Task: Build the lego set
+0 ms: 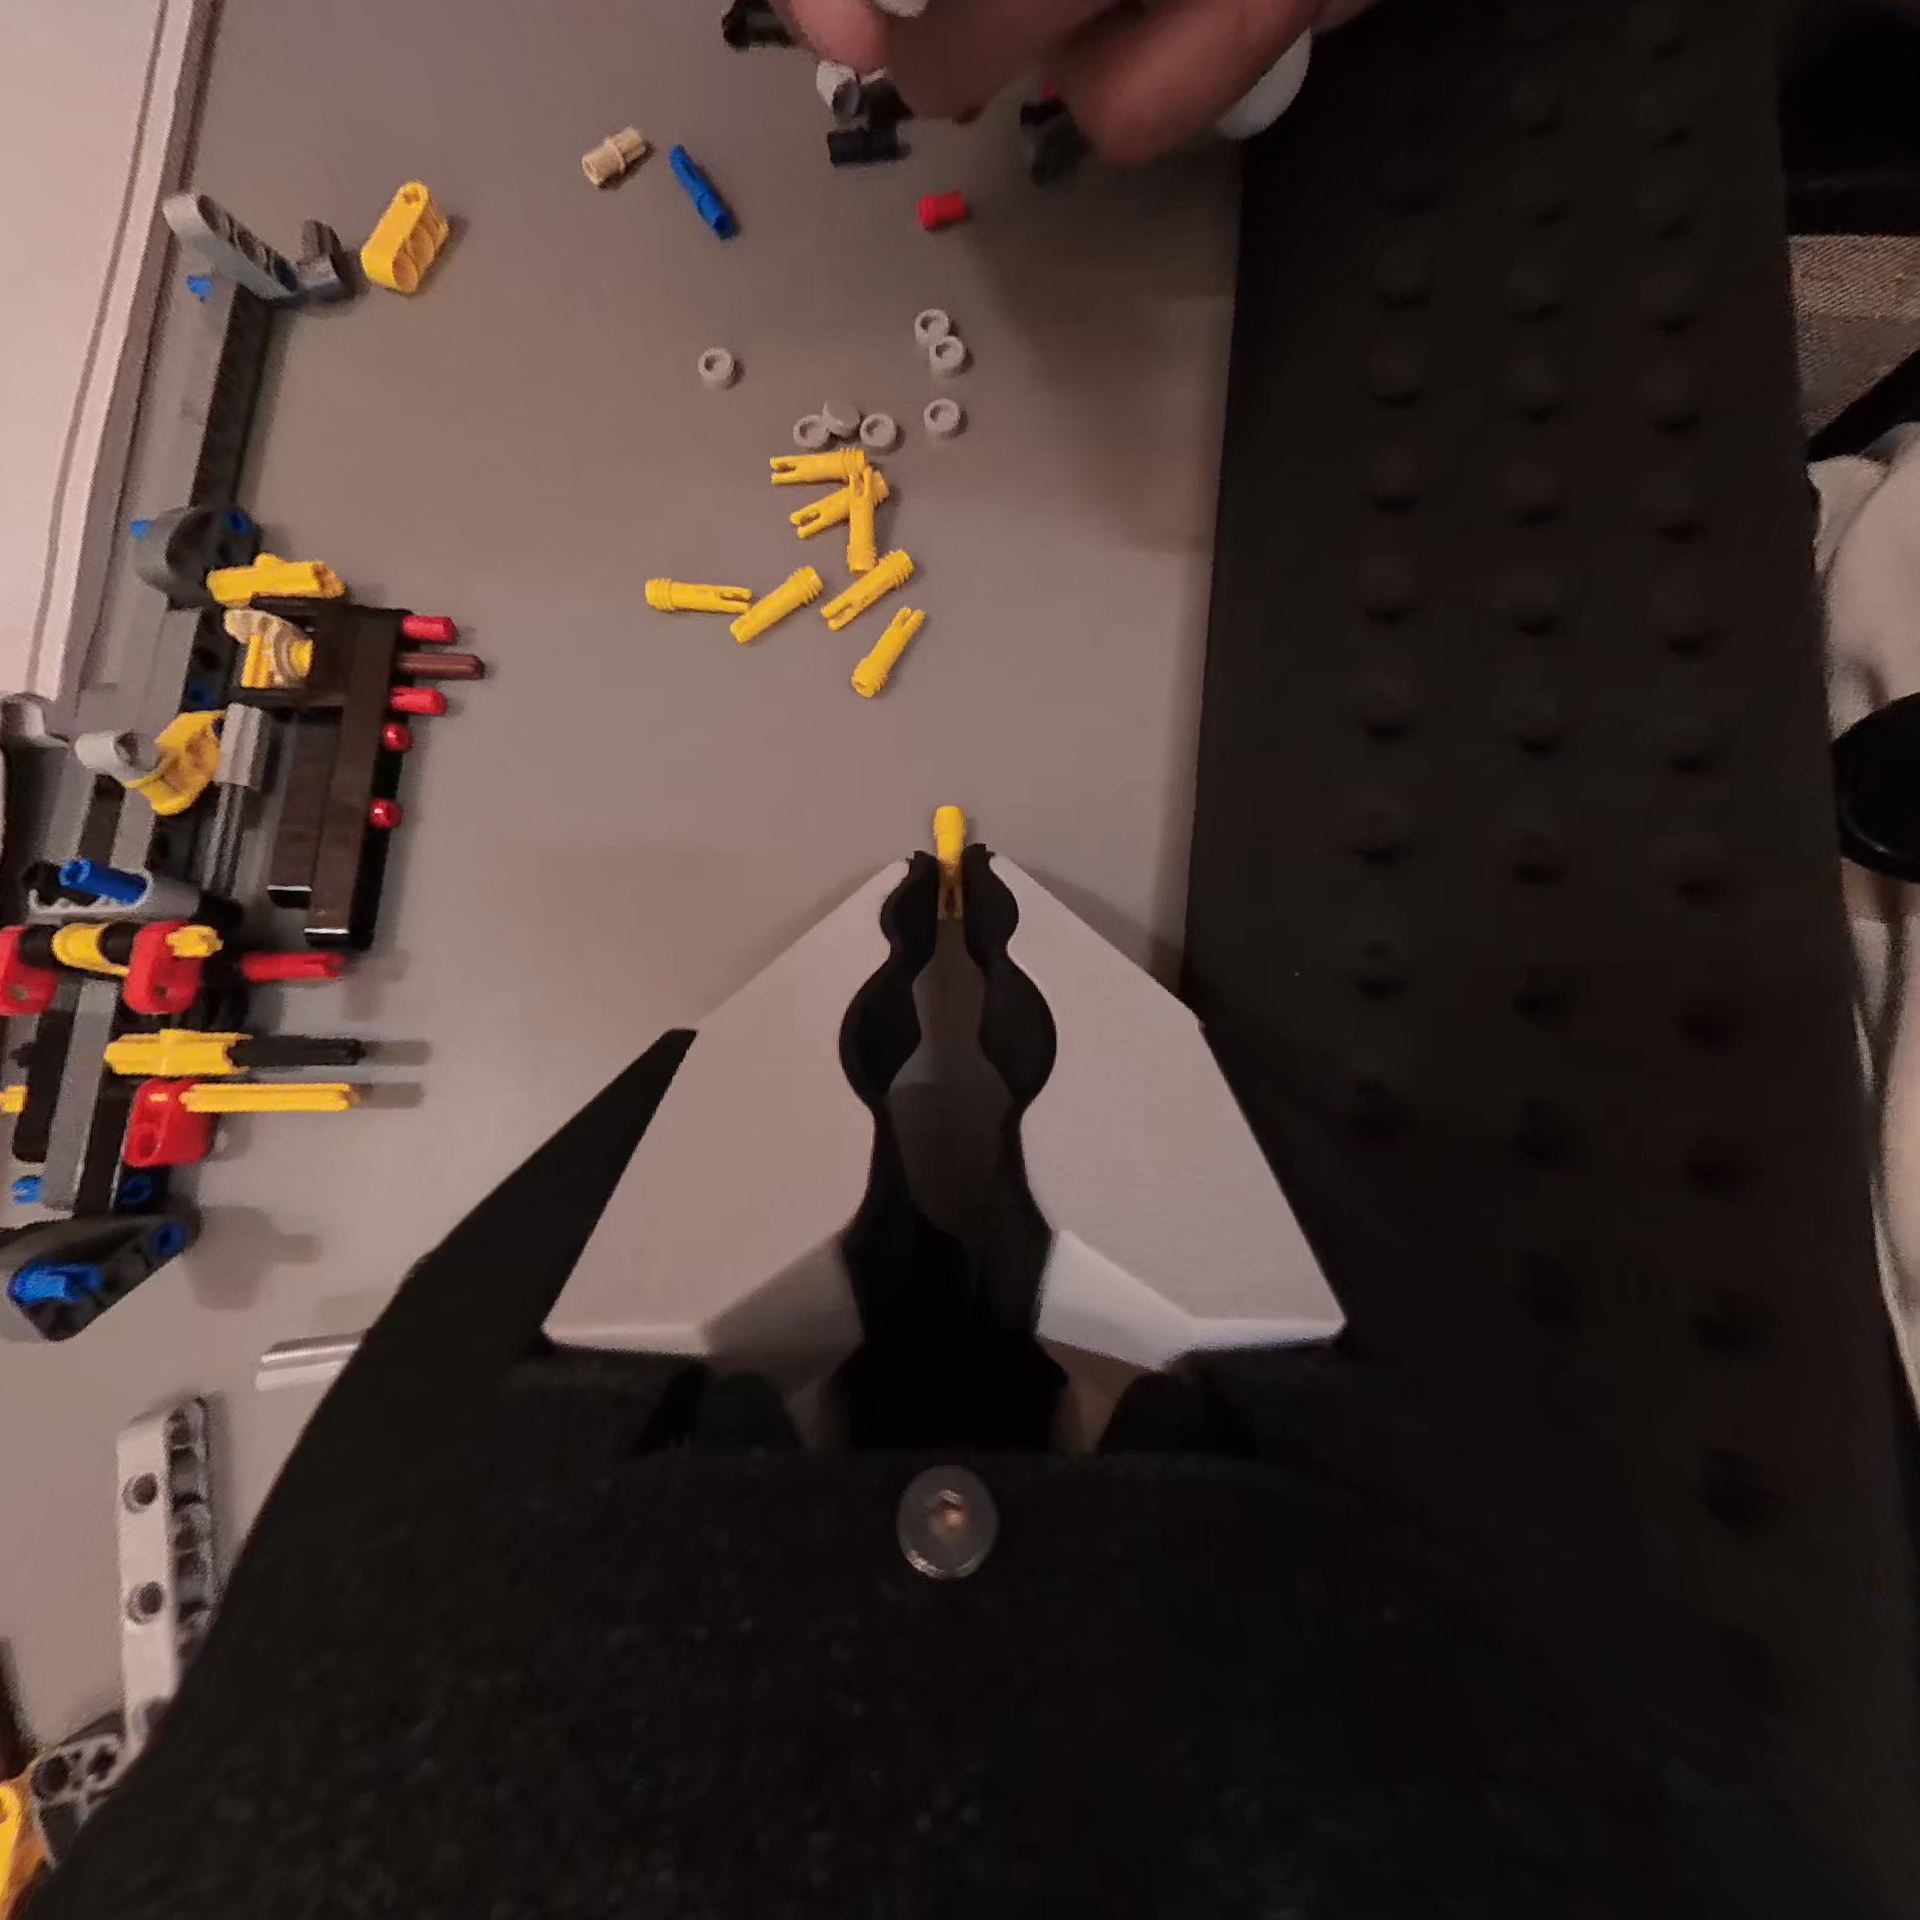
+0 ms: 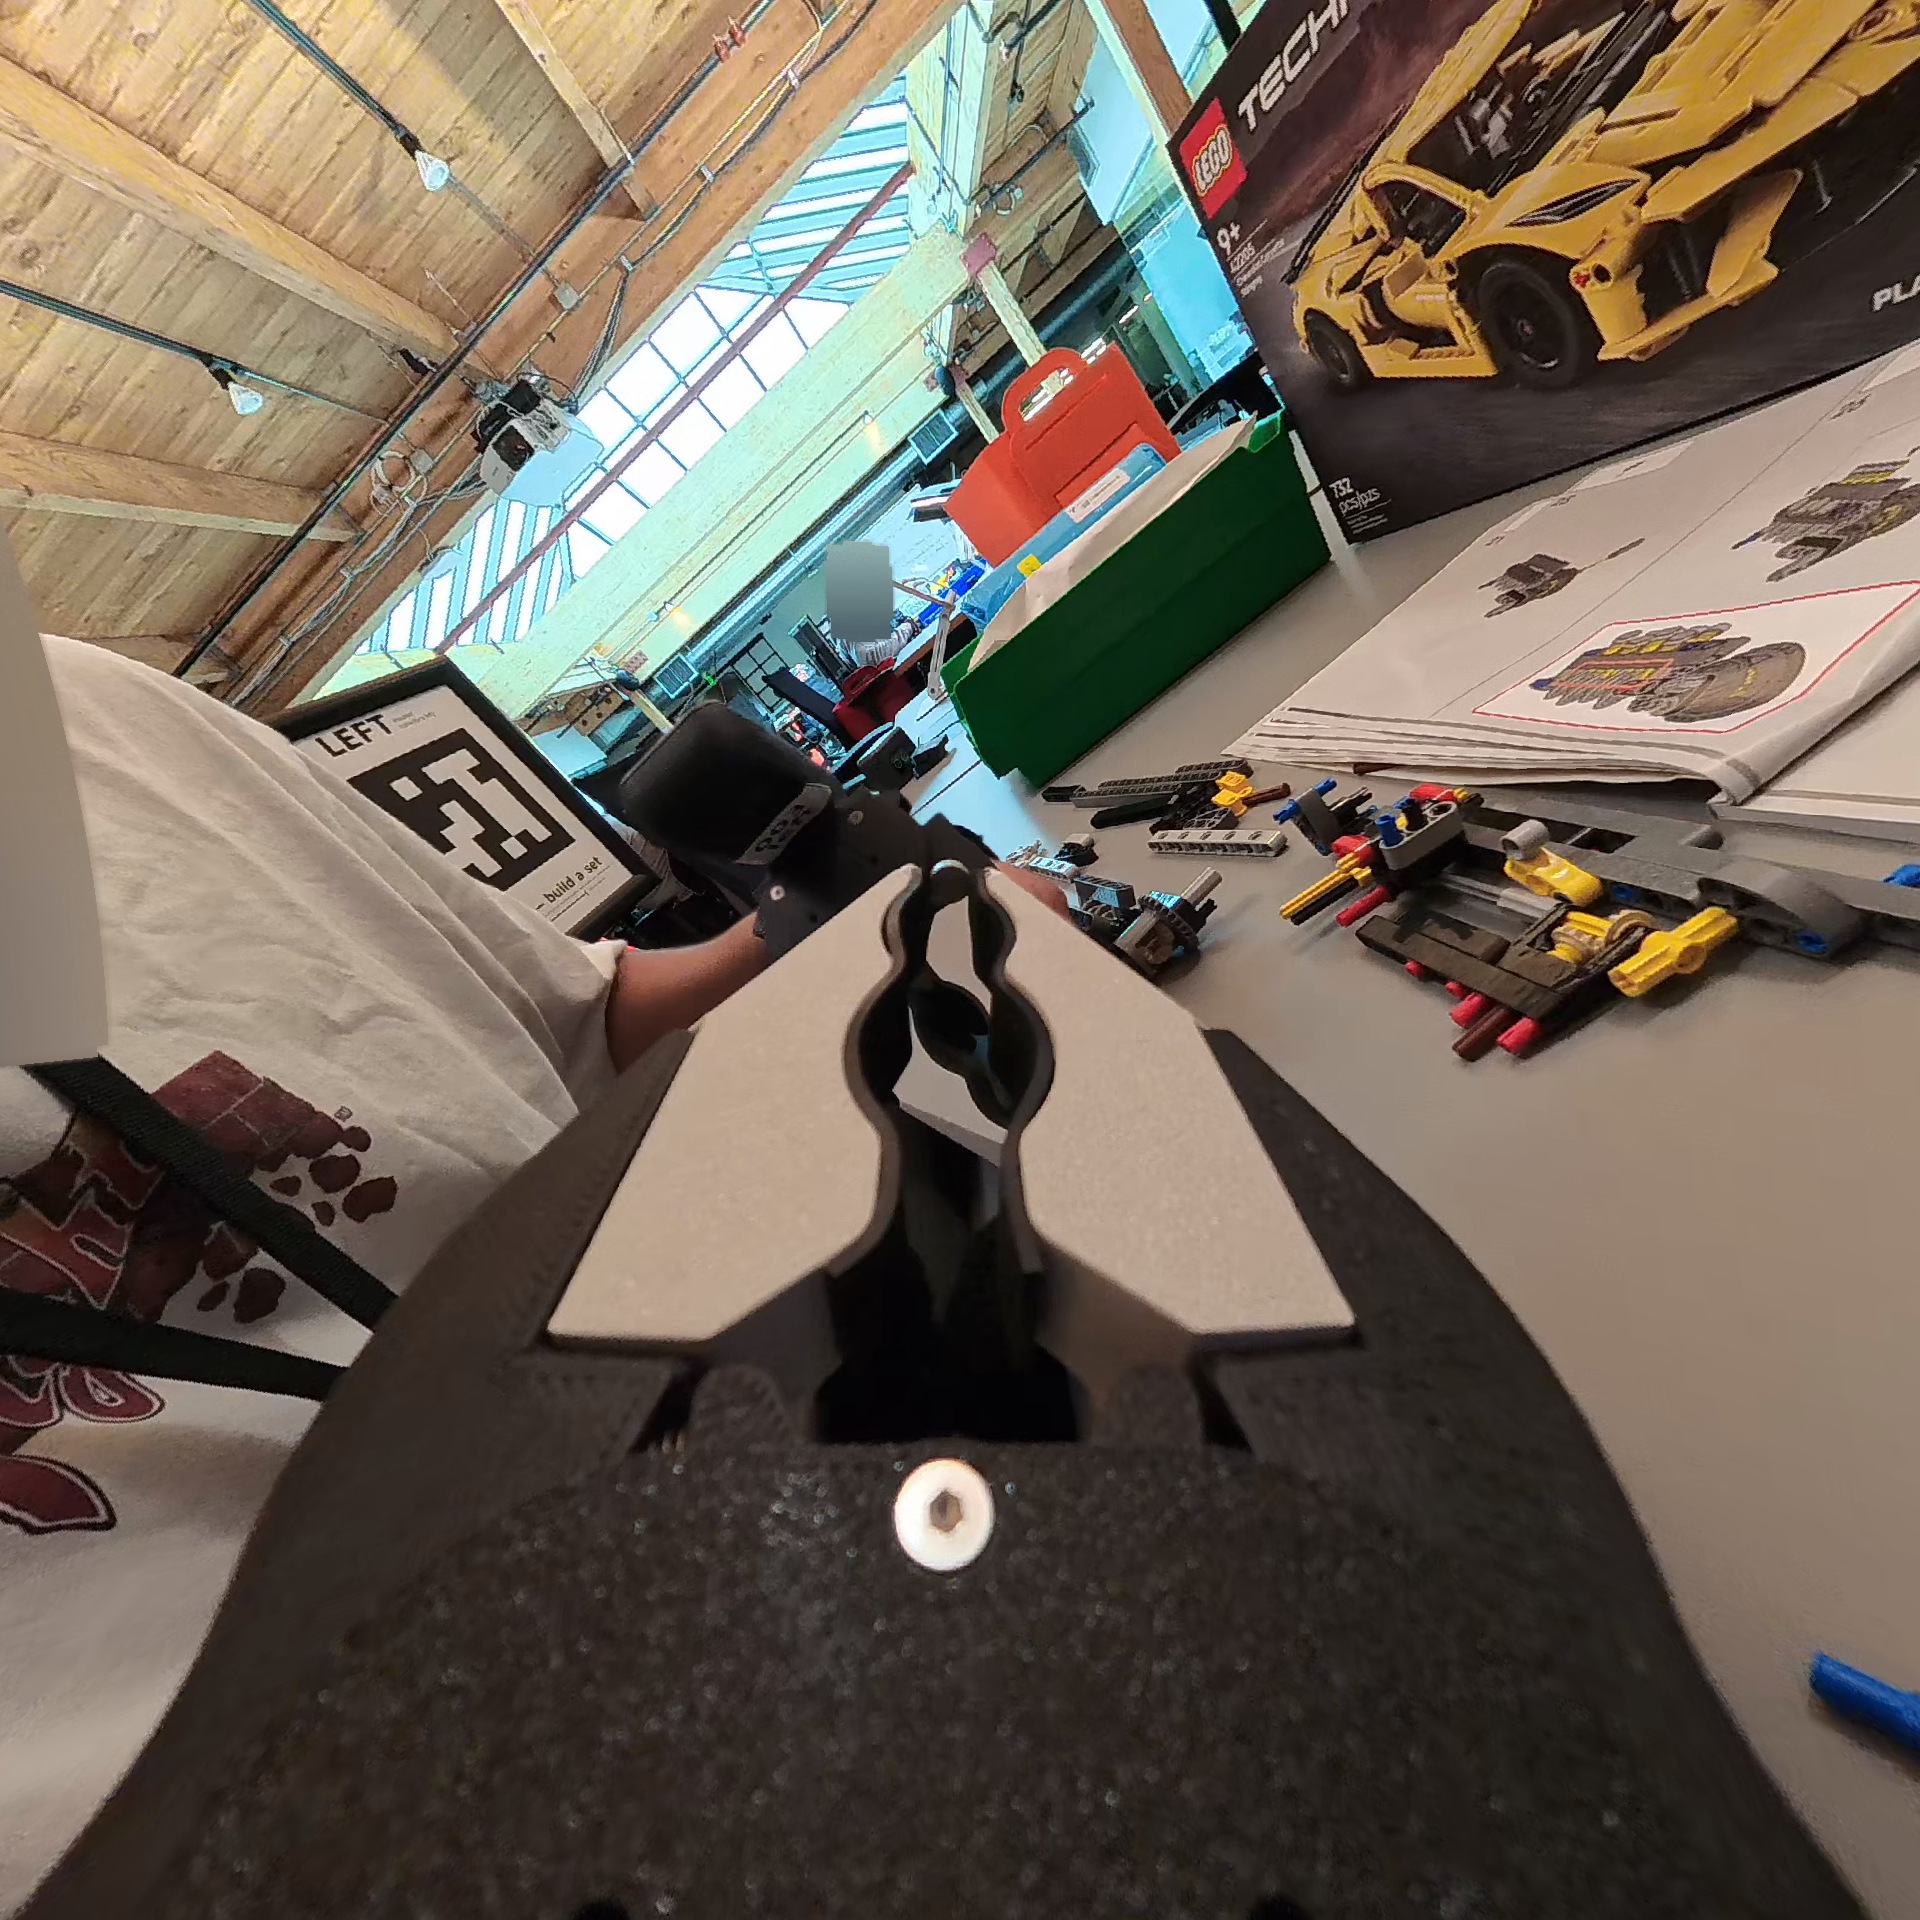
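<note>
In the left wrist view my left gripper [image 1: 948, 864] is shut on a yellow pin [image 1: 948, 836], held above the grey table [image 1: 582, 790]. Several loose yellow pins [image 1: 821, 561] and grey bushes [image 1: 940, 343] lie beyond it. The partly built black, grey, red and yellow chassis [image 1: 260, 790] lies at the left edge; it also shows in the right wrist view [image 2: 1507, 935]. My right gripper [image 2: 948, 883] is raised and tilted, its jaws shut on a small grey round piece [image 2: 945, 876]. The left gripper's black body [image 2: 727, 800] shows behind it.
A hand [image 1: 1039, 62] reaches over small parts at the top. A black studded mat [image 1: 1507, 727] runs along the right. Loose blue pin [image 1: 702, 192], red bush [image 1: 940, 208], yellow connector [image 1: 405, 237]. Open instruction booklet [image 2: 1610, 644], set box [image 2: 1558, 208], green bin [image 2: 1143, 613]. My right fingertips sit around 12 centimeters from my left ones.
</note>
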Tool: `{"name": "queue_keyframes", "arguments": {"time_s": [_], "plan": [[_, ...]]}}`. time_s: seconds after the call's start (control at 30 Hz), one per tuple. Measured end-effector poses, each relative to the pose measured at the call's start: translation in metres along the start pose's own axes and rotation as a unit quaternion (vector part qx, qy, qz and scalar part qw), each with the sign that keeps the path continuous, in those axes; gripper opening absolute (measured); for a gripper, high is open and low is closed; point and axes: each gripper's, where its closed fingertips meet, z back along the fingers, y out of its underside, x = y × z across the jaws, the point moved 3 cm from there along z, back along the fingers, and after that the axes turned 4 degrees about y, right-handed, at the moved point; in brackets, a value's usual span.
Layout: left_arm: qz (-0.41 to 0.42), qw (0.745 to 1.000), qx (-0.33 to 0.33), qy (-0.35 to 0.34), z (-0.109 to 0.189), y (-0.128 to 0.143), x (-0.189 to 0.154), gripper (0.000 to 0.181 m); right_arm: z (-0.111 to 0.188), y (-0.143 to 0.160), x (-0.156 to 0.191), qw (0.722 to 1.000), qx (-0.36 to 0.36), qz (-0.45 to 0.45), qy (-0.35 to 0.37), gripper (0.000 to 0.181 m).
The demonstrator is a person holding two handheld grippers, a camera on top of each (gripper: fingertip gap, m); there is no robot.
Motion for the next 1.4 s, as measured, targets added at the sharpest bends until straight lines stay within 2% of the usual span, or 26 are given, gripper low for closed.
{"name": "queue_keyframes", "arguments": {"time_s": [0.07,0.17,0.23,0.3,0.47,0.57,0.8,1.17,1.27,1.4], "plan": [[-0.011,0.999,-0.02,-0.033,0.002,-0.007,0.008,0.004,0.001,-0.001,-0.001,1.0,-0.003,0.006,0.009,0.006],[-0.007,0.989,-0.12,-0.092,0.022,-0.037,0.028,0.004,0.007,-0.006,-0.006,0.997,-0.004,0.052,0.049,0.006],[-0.033,0.979,-0.156,-0.128,0.032,-0.048,0.035,0.004,0.006,0.003,-0.016,0.988,0.05,0.107,0.098,0.006],[-0.073,0.97,-0.161,-0.168,0.036,-0.053,0.035,0.004,0.002,0.017,-0.022,0.977,0.105,0.145,0.116,0.006],[-0.142,0.952,-0.161,-0.216,0.038,-0.053,0.025,0.004,-0.015,0.031,-0.011,0.968,0.147,0.19,0.078,0.006],[-0.147,0.955,-0.154,-0.207,0.035,-0.05,0.023,0.004,-0.02,0.037,-0.012,0.959,0.161,0.217,0.088,0.006],[-0.152,0.957,-0.154,-0.191,0.033,-0.049,0.019,0.004,-0.022,0.036,-0.011,0.958,0.159,0.221,0.084,0.006],[-0.149,0.959,-0.175,-0.168,0.034,-0.052,0.014,0.004,-0.02,0.037,-0.004,0.966,0.157,0.197,0.052,0.006],[-0.155,0.961,-0.168,-0.158,0.032,-0.051,0.011,0.004,-0.019,0.041,-0.003,0.966,0.169,0.189,0.041,0.006],[-0.175,0.964,-0.124,-0.159,0.022,-0.043,0.009,0.004,-0.018,0.052,-0.009,0.951,0.216,0.212,0.059,0.006]]}}
